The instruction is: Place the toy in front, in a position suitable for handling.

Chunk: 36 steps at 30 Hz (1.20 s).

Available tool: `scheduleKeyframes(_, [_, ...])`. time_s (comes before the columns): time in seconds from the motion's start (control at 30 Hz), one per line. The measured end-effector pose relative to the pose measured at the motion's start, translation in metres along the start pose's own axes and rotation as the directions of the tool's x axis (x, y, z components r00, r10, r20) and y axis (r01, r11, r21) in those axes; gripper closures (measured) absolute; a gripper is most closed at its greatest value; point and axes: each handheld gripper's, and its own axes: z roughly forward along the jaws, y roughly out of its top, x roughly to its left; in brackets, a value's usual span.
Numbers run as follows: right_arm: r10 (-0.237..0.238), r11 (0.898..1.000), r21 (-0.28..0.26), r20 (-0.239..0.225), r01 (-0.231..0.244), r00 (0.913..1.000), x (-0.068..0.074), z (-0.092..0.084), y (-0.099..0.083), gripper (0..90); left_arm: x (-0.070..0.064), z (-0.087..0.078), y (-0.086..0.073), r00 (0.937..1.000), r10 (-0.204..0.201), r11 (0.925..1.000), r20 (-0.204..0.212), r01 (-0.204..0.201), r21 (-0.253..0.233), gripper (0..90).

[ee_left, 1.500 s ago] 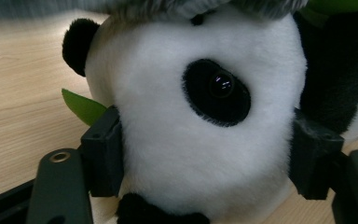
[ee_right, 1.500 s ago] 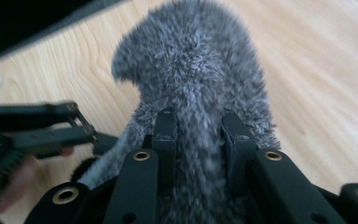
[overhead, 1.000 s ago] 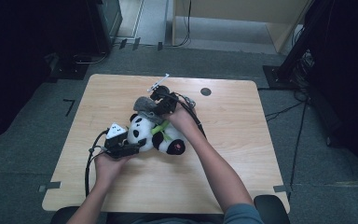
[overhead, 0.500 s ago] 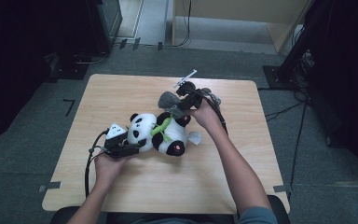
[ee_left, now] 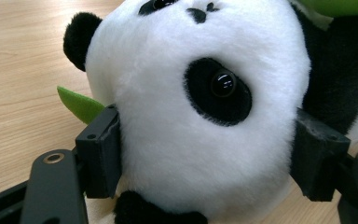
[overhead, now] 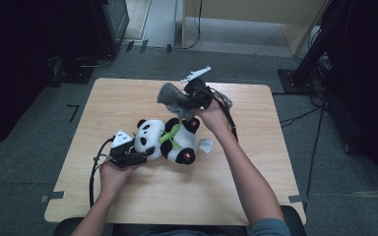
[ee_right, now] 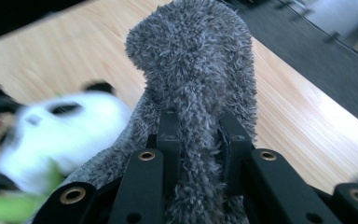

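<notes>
Removal step: left gripper [overhead: 145, 153] clamps the plush panda [overhead: 170, 140] by its head, jaws just easing wider, while the right gripper [overhead: 177, 107], pinched shut on the grey fuzzy garment [overhead: 173, 98], lifts it above the panda; next, likely setting it aside.

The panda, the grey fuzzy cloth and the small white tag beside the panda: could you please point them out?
panda [overhead: 150, 139], high view, on its white head.
grey fuzzy cloth [ee_right: 196, 60], right gripper view, on its upper bulge.
white tag [overhead: 205, 145], high view, on its middle.
</notes>
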Motion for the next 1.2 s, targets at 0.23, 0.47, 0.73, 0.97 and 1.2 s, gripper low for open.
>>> scheduleKeyframes(0.23, [-0.036, 0.999, 0.004, -0.097, 0.036, 0.9947, 0.036, 0.034, 0.022, 73.5, 0.000, 0.000, 0.000, 0.9999, -0.011, 0.9999, 0.006, 0.011, -0.003, 22.9])
scheduleKeyframes(0.47, [-0.058, 0.993, 0.092, -0.188, 0.076, 0.9806, 0.064, 0.081, 0.017, 62.1, 0.000, 0.000, 0.000, 1.0000, -0.005, 1.0000, 0.001, 0.005, -0.002, 21.2])
scheduleKeyframes(0.73, [-0.082, 0.987, 0.126, -0.167, 0.104, 0.9825, 0.063, 0.086, 0.008, 72.2, 0.000, 0.001, 0.000, 0.9997, -0.021, 0.9997, -0.013, 0.022, 0.013, 26.4])
scheduleKeyframes(0.97, [-0.071, 0.978, 0.188, -0.081, 0.086, 0.9941, 0.037, 0.074, -0.003, 74.0, 0.000, 0.001, 0.000, 0.9994, -0.032, 0.9994, -0.012, 0.032, 0.014, 29.1])
scheduleKeyframes(1.2, [-0.044, 0.975, 0.217, 0.018, 0.039, 0.9989, 0.006, 0.054, -0.012, 76.5, 0.001, 0.002, 0.000, 0.9994, -0.033, 0.9994, -0.009, 0.033, 0.011, 29.5])
